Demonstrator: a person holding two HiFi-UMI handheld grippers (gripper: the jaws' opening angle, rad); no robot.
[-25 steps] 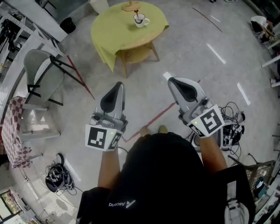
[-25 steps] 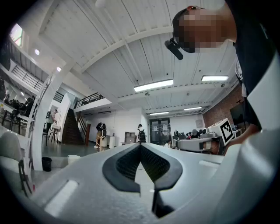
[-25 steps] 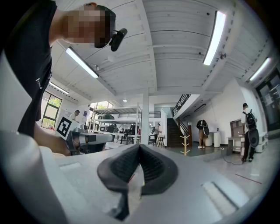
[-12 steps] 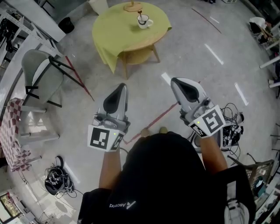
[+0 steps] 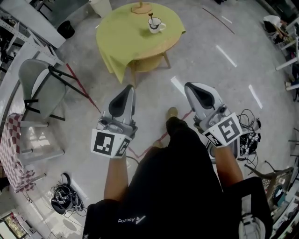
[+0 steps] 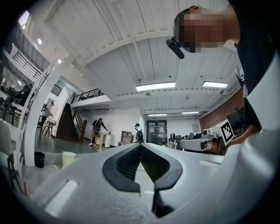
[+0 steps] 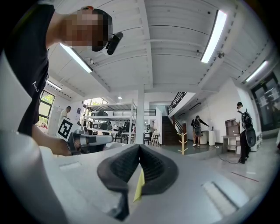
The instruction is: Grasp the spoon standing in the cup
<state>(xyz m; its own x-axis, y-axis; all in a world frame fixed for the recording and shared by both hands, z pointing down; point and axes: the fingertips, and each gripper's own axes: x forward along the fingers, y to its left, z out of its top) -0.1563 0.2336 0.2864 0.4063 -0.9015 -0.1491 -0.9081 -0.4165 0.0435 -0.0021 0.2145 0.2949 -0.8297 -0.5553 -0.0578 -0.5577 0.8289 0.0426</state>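
A white cup [image 5: 155,25] with a dark spoon [image 5: 151,17] standing in it sits on a round table [image 5: 126,35] under a yellow-green cloth, far ahead at the top of the head view. My left gripper [image 5: 127,88] and my right gripper [image 5: 191,87] are held side by side at waist height, well short of the table. Both have their jaws closed together with nothing between them. In the gripper views the left gripper [image 6: 140,146] and right gripper [image 7: 139,146] point up at the hall's ceiling, and the cup is out of sight.
A grey folding chair [image 5: 39,86] stands at the left, a checked cloth [image 5: 14,149] beside it. Cables [image 5: 63,196] lie on the floor at lower left, more gear [image 5: 247,140] at the right. A wooden item [image 5: 140,7] sits on the table behind the cup. People stand far off.
The person has stepped forward, one foot now showing ahead. The table with the cup sits slightly higher and nearer centre. Both grippers stay shut, held level.
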